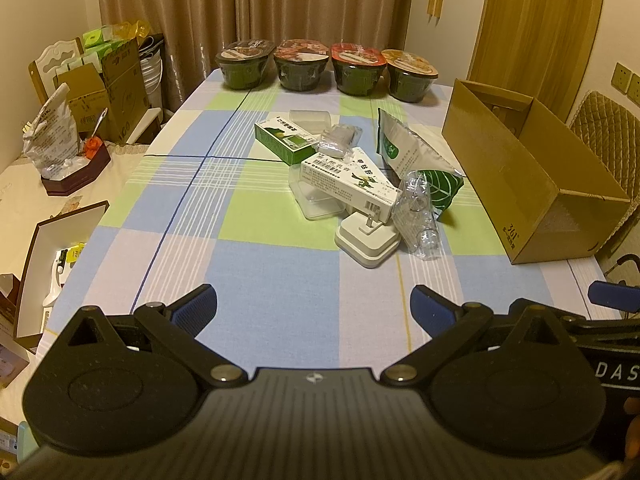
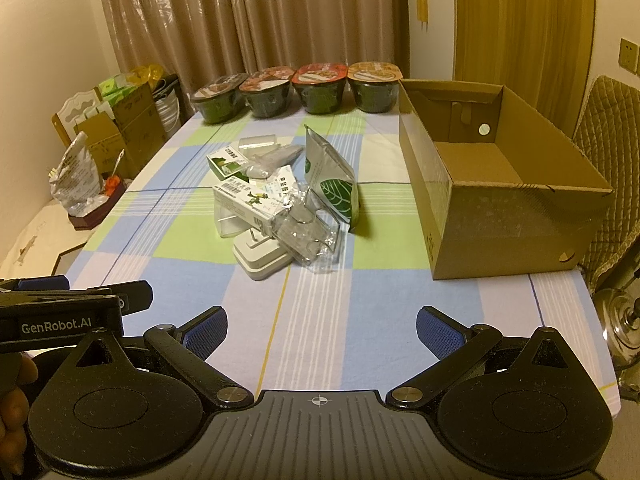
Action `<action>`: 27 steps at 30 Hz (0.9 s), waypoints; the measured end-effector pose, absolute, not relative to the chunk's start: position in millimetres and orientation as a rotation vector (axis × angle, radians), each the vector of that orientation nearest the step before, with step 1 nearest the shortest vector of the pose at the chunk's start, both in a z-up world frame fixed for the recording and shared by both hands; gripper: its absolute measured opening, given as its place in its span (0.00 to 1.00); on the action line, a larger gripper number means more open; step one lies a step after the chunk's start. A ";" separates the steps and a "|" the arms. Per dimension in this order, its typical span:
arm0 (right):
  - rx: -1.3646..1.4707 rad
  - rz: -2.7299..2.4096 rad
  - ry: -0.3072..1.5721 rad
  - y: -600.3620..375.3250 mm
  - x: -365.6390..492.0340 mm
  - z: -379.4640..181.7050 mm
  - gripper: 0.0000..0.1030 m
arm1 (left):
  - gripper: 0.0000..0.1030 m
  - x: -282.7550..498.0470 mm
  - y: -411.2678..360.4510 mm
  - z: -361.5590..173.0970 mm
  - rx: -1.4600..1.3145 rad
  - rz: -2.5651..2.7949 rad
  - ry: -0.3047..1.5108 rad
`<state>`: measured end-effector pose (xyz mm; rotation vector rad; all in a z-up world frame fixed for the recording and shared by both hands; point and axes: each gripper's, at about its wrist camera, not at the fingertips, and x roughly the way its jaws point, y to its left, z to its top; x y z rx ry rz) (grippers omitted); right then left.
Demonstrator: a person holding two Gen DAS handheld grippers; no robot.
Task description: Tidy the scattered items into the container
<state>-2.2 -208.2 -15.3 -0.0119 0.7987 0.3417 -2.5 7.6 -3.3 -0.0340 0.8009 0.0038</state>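
A heap of small items lies mid-table: a green box (image 1: 282, 139), a white medicine box (image 1: 344, 180) (image 2: 250, 204), a white plug adapter (image 1: 366, 240) (image 2: 262, 258), a clear crinkled wrapper (image 1: 418, 212) (image 2: 308, 236), a leaf-print pouch (image 1: 412, 152) (image 2: 330, 180) and clear plastic cases (image 1: 310, 120). An open cardboard box (image 1: 532, 184) (image 2: 496, 188) stands to their right, with nothing seen inside. My left gripper (image 1: 314, 306) hovers open over the near table, well short of the heap. My right gripper (image 2: 322, 330) is likewise open with nothing between its fingers.
Several sealed instant-food bowls (image 1: 324, 66) (image 2: 296, 92) line the table's far edge before a curtain. A side table at left holds a bag (image 1: 52, 136) and open cartons (image 1: 52, 264). A quilted chair (image 2: 612, 128) stands behind the box; a glass (image 2: 624, 320) sits at right.
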 end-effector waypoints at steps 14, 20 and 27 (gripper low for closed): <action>-0.013 0.342 0.801 -207.6 -1.9 -15.9 1.00 | 0.98 -3.5 7.4 -6.8 -0.042 0.004 0.806; -0.004 0.336 0.801 -209.4 -1.9 -15.3 1.00 | 0.98 -3.3 7.5 -7.5 -0.030 0.005 0.810; 0.018 0.353 0.794 -220.7 2.4 -7.2 1.00 | 0.98 -2.4 10.1 -0.7 -0.007 -0.022 0.809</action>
